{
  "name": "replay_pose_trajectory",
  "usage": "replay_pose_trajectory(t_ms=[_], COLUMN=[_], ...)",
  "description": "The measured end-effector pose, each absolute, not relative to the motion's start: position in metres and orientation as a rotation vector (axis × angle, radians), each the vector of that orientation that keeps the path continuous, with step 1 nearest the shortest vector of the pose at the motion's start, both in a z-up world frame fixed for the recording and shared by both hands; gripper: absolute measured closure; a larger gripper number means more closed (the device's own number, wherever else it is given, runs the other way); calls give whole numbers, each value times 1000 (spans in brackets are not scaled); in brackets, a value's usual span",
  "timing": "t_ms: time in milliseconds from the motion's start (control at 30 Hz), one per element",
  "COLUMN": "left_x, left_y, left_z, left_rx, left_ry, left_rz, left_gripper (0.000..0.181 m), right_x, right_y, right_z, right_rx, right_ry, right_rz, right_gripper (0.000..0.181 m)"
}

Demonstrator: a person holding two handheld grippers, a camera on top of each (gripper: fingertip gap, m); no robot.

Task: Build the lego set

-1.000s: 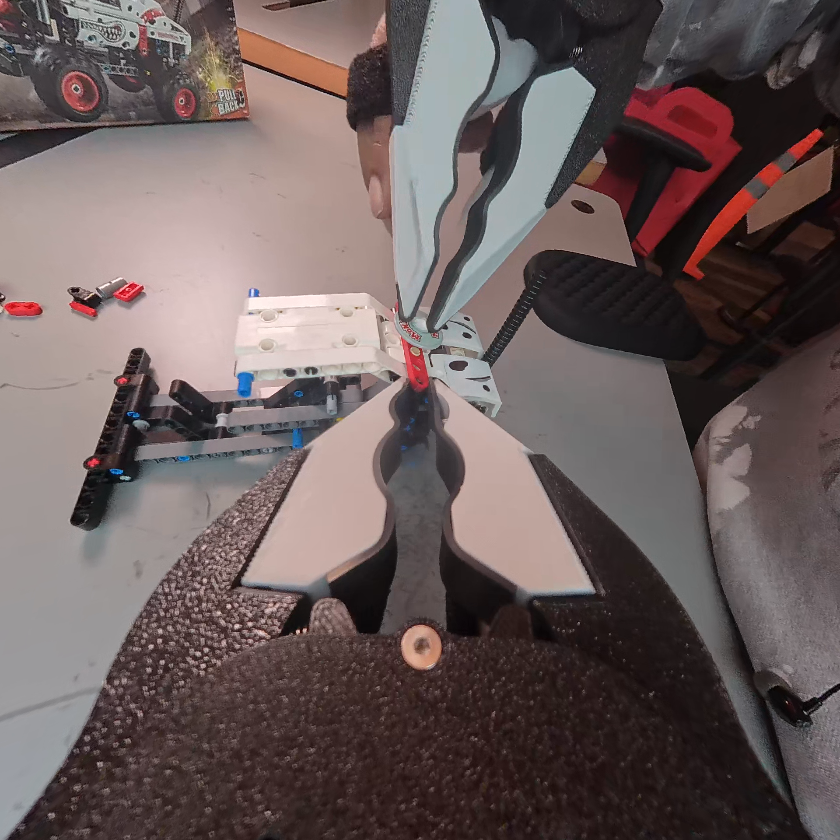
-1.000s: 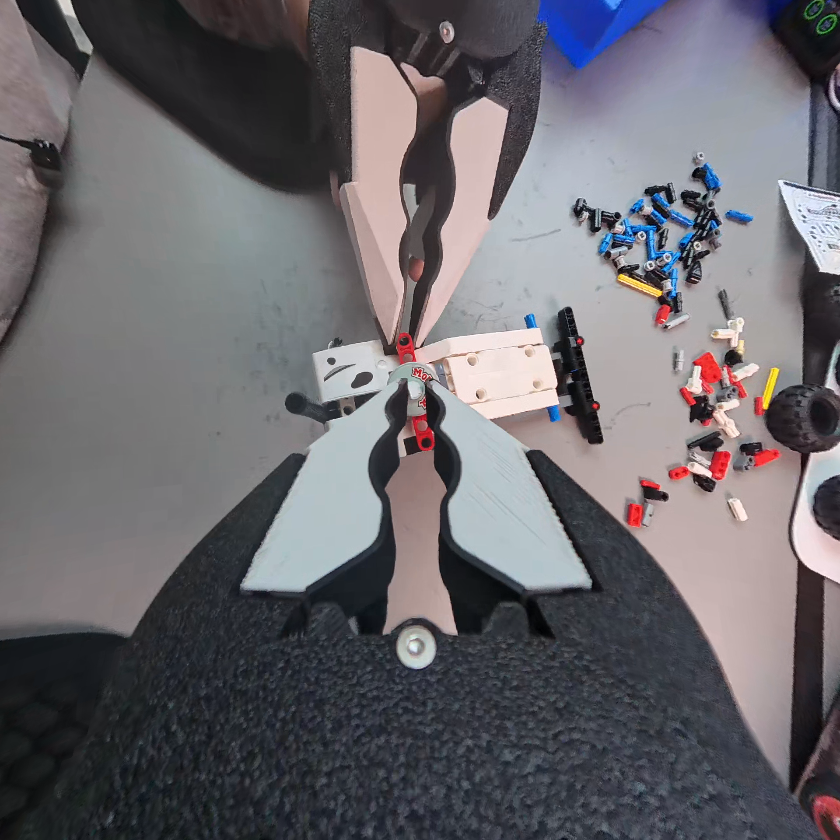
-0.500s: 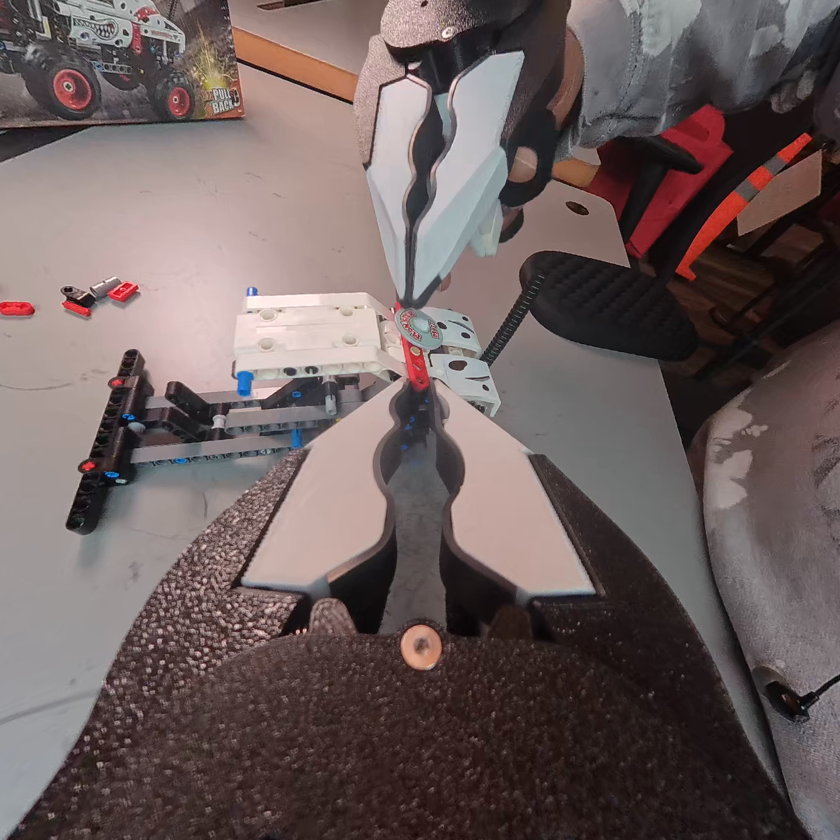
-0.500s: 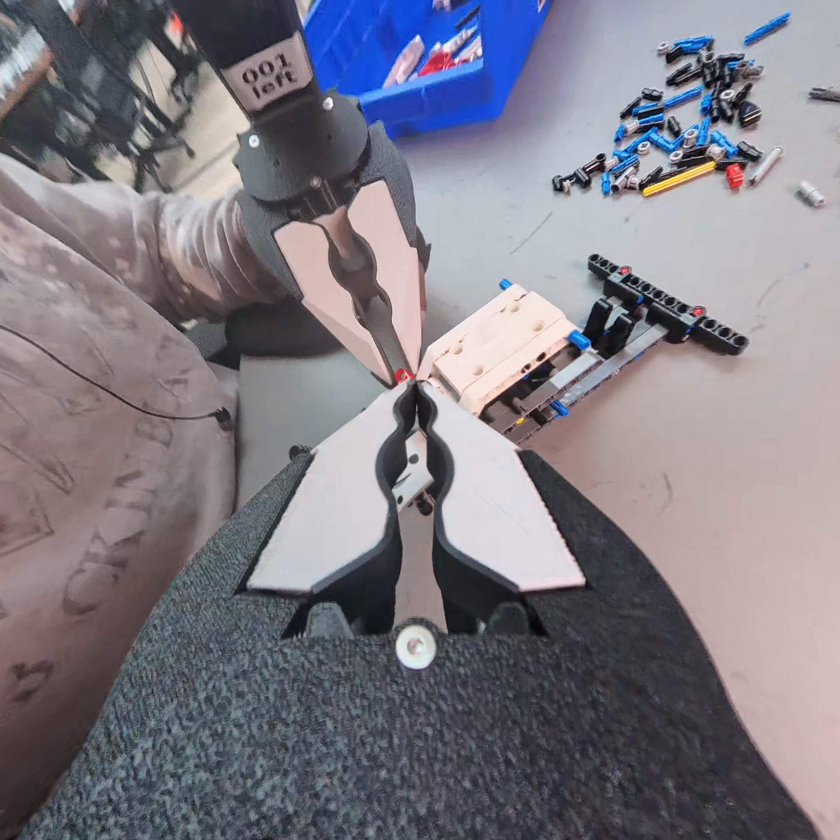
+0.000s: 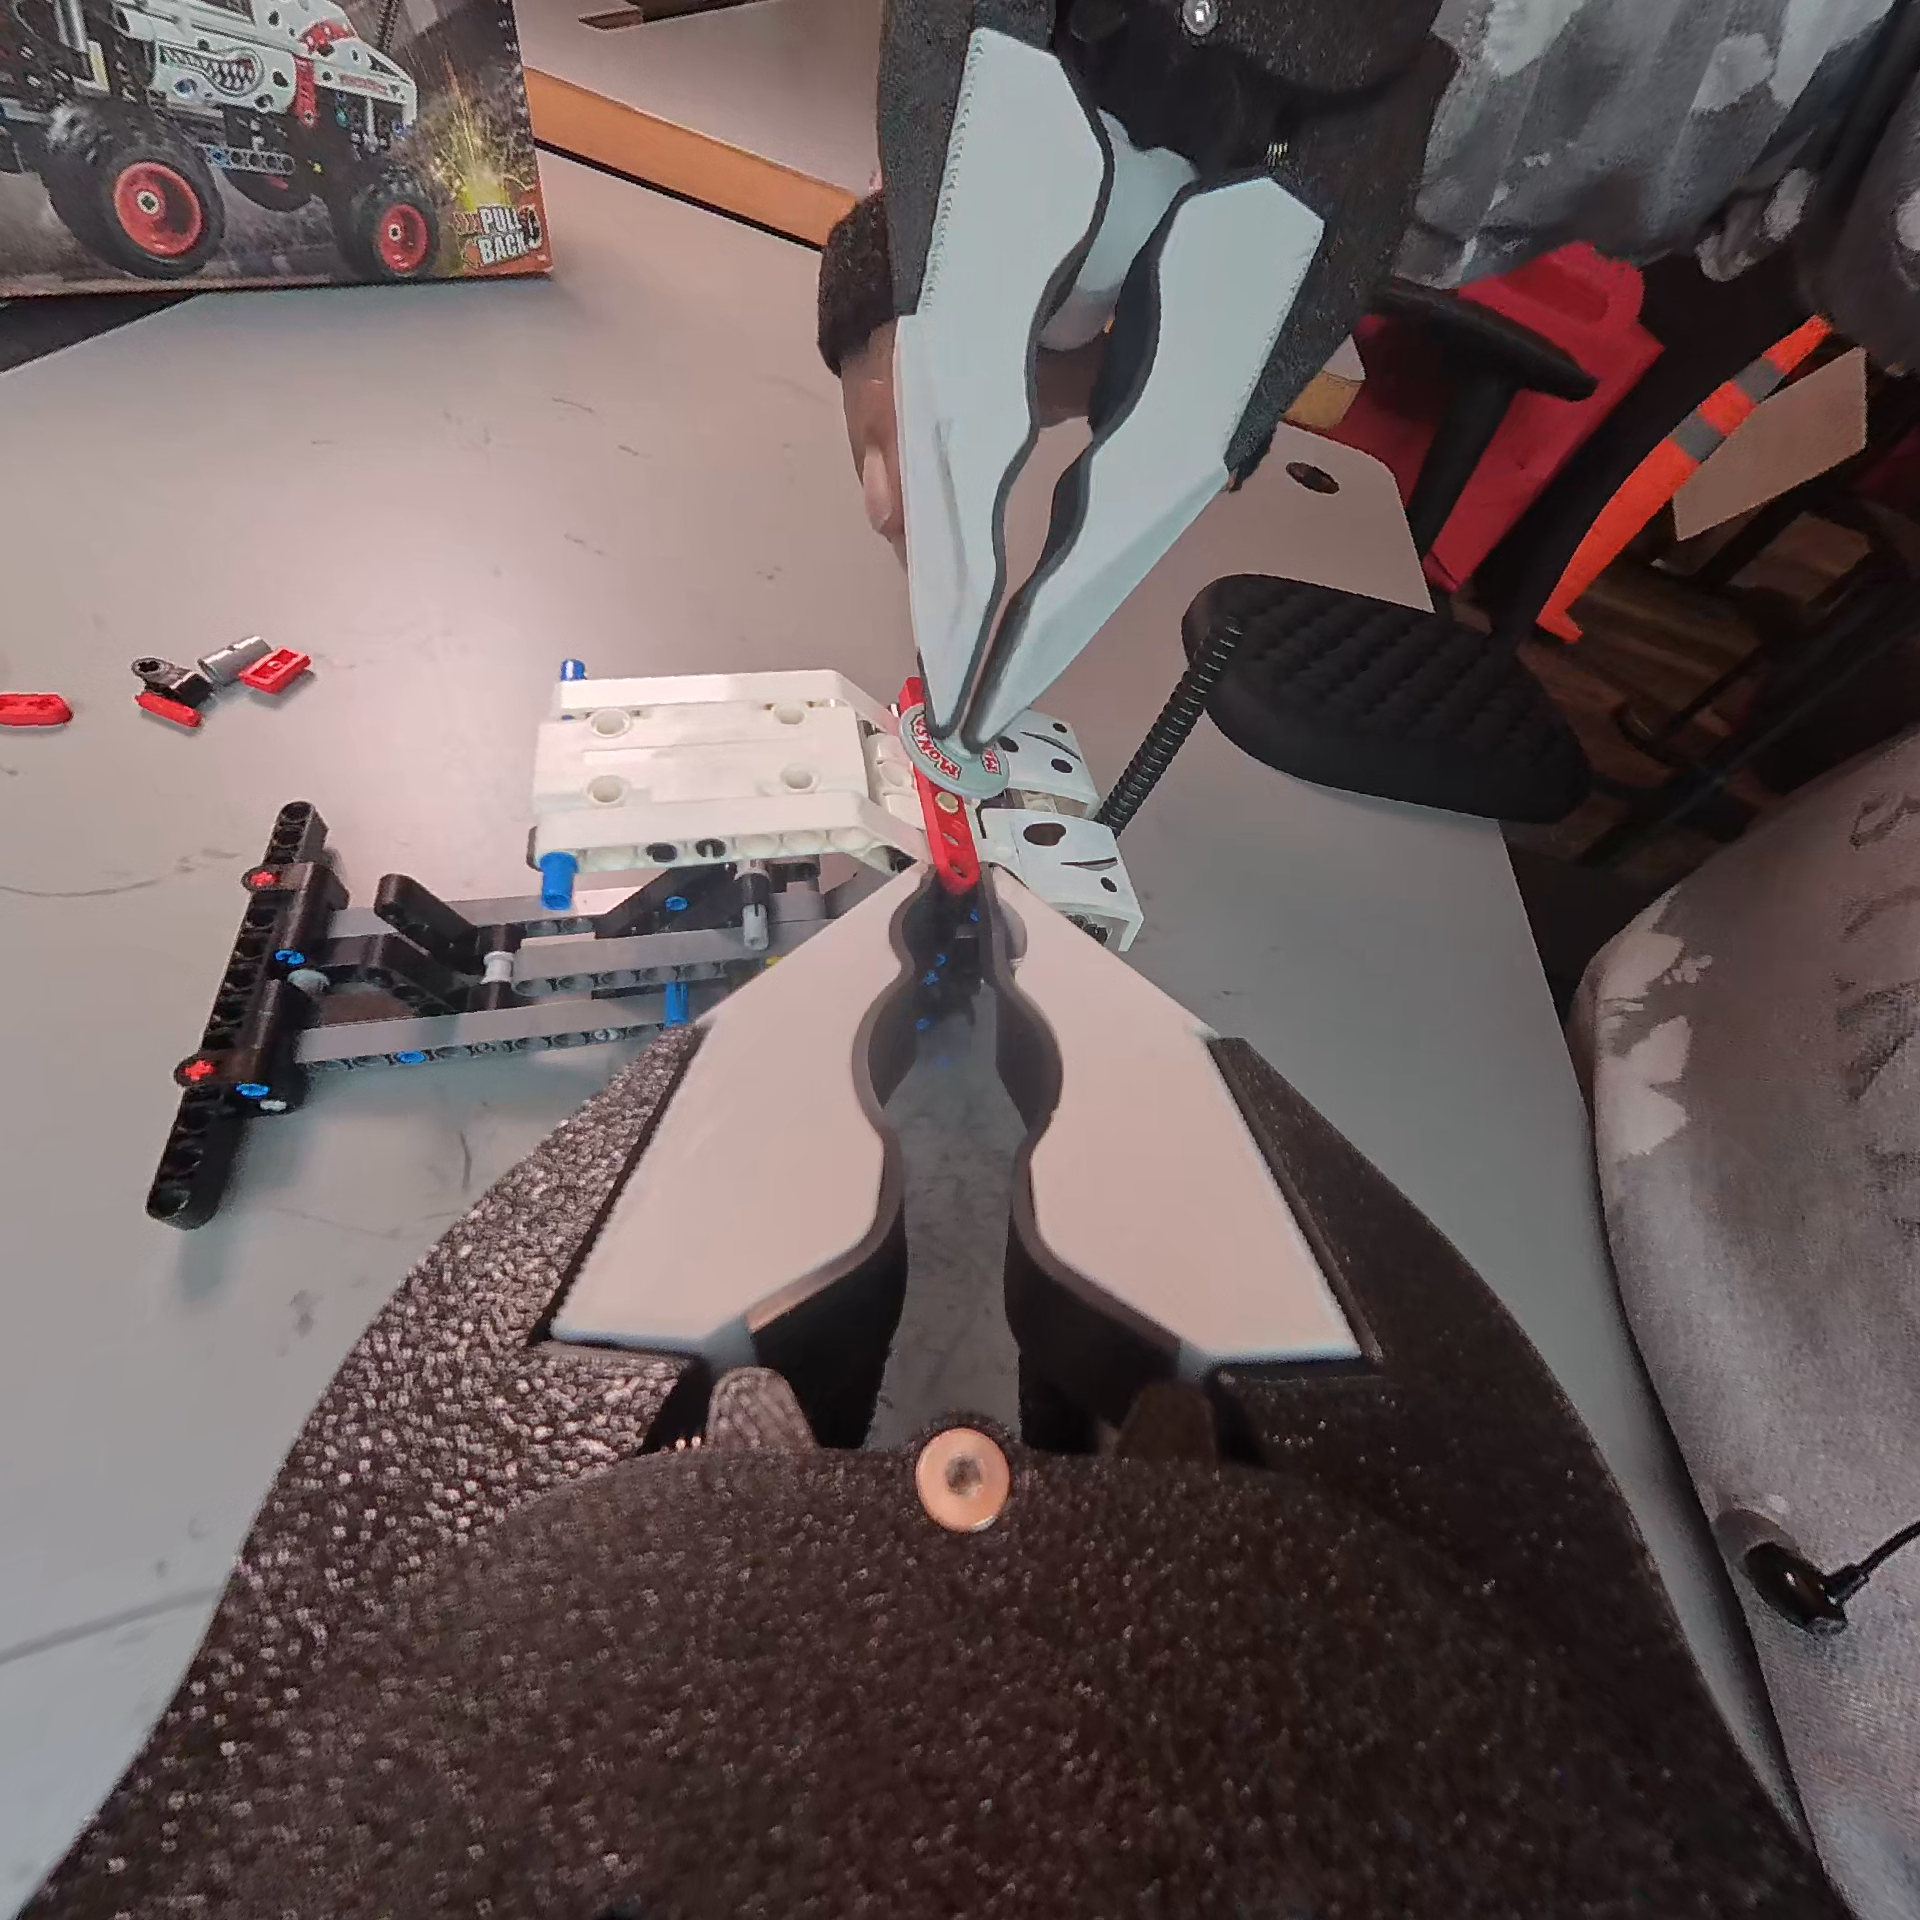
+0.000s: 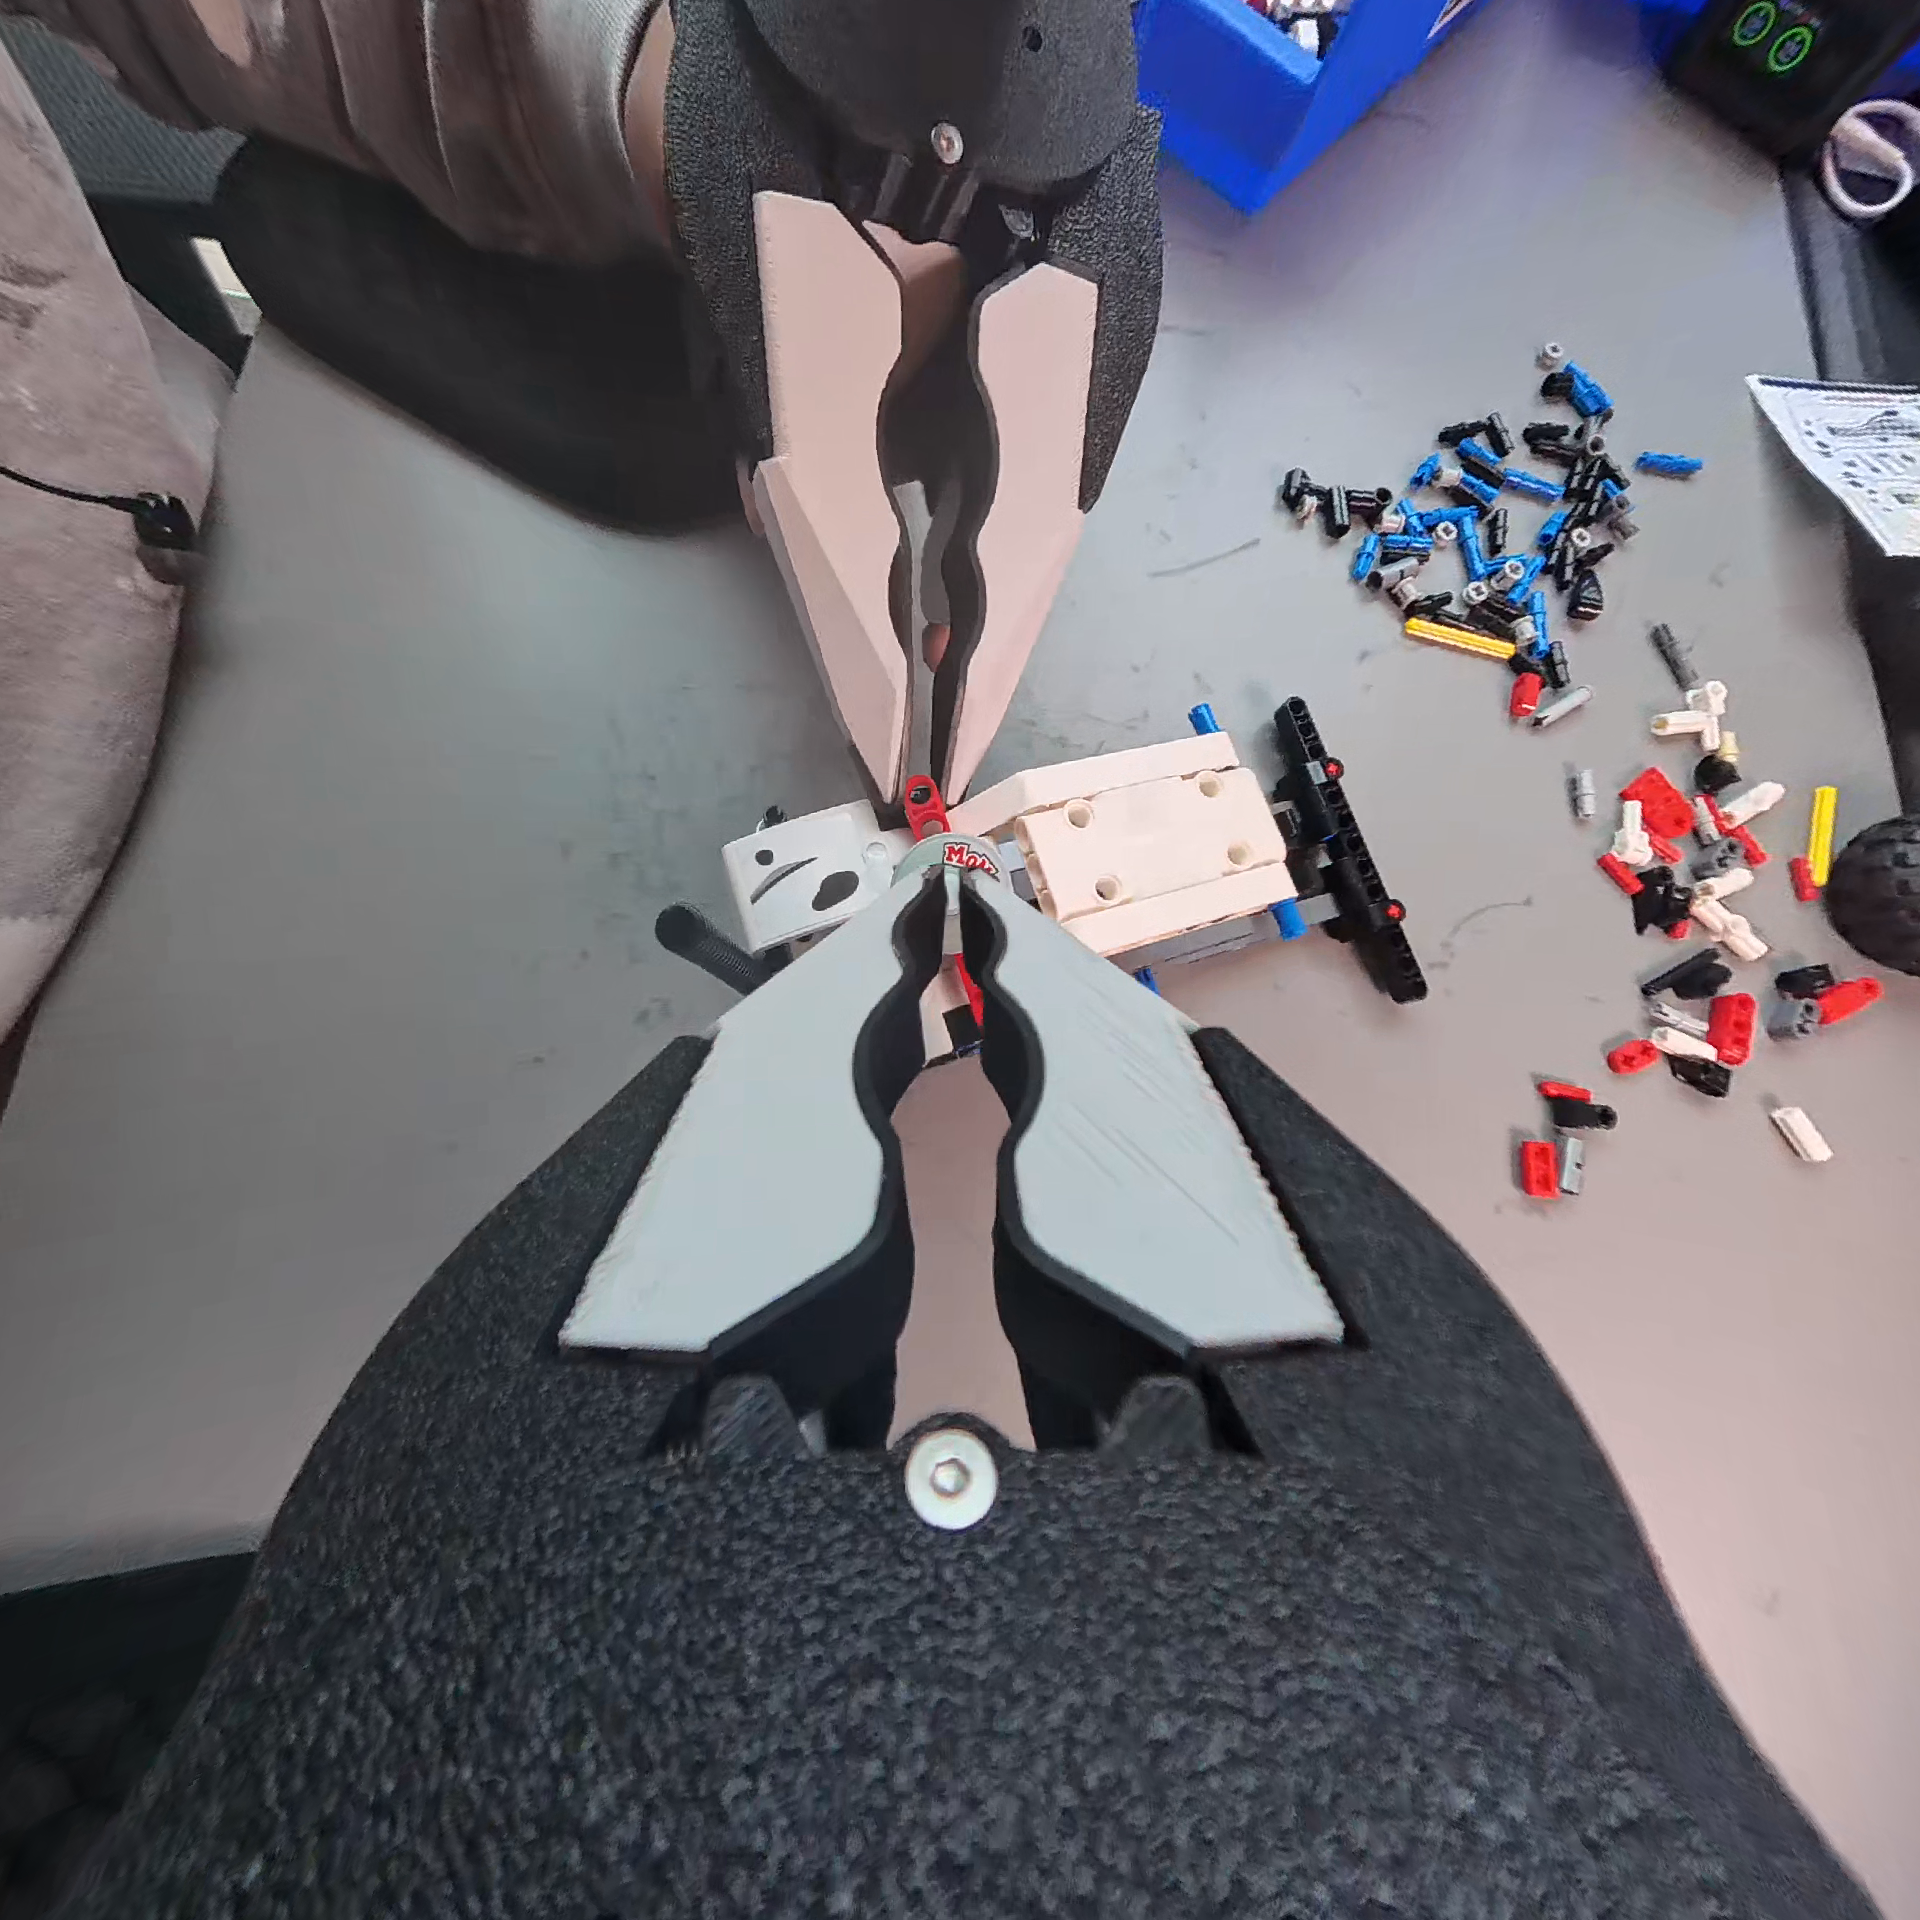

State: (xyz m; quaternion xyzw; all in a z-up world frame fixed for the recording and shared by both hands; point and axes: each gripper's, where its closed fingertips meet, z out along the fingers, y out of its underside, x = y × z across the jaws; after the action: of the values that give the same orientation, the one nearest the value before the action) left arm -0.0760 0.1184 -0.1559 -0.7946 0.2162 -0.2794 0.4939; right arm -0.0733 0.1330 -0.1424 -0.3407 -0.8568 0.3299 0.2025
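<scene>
The partly built truck lies on the grey table: a white body [image 5: 707,758] on a black and grey chassis [image 5: 416,966], with a spotted white nose piece [image 5: 1070,862]. A red beam [image 5: 948,821] with a round grey disc [image 5: 951,764] sits between body and nose. My left gripper [image 5: 951,883] is shut on the red beam's near end; in the right wrist view it [image 6: 923,792] comes down from above onto that beam [image 6: 923,798]. My right gripper [image 6: 945,883] is shut, tips resting on the disc [image 6: 961,857]; in the left wrist view it [image 5: 961,732] comes from above.
Loose blue and black pins [image 6: 1486,540] and red and white pieces [image 6: 1704,883] lie right of the model, with a black tyre [image 6: 1875,904], a paper sheet [image 6: 1860,457] and a blue bin [image 6: 1247,94]. The set's box [image 5: 260,135] stands far left. A chair [image 5: 1382,686] sits past the table edge. My left and right fingertips are right by each other.
Half a second ago the right gripper had tilted and lifted off the disc; now it is back down with its tips on the disc. The left gripper has kept its hold.
</scene>
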Motion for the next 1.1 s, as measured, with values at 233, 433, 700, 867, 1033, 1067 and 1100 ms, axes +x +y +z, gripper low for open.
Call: replay_pose_trajectory(t_ms=[233,433,700,867,1033,1067,1100], left_x=[-76,-75,-75,-75,-75,-75,-75], left_y=[118,118,118,118,118,118,118], left_z=[-156,-156,-155,-156,-156,-156,-156], left_rx=[-1928,-1929,-1930,-1931,-1933,-1933,-1932], left_ry=[528,521,514,510,510,512,515], left_rz=[-680,-696,-701,-698,-695,-694,-690], left_gripper=[174,175,175,174,174,175,175], right_x=[-75,-73,-68,-72,-71,-70,-70], right_y=[134,135,130,135,133,133,133], right_z=[-141,-138,-137,-141,-143,-143,-144], right_rx=[-1292,-1589,-957,-769,-594,-578,-582], right_ry=[-2285,-2021,-2247,-2343,-2441,-2461,-2484], right_rz=[1241,1569,959,691,465,430,408], right_gripper=[181,181,173,176,181,181,181])
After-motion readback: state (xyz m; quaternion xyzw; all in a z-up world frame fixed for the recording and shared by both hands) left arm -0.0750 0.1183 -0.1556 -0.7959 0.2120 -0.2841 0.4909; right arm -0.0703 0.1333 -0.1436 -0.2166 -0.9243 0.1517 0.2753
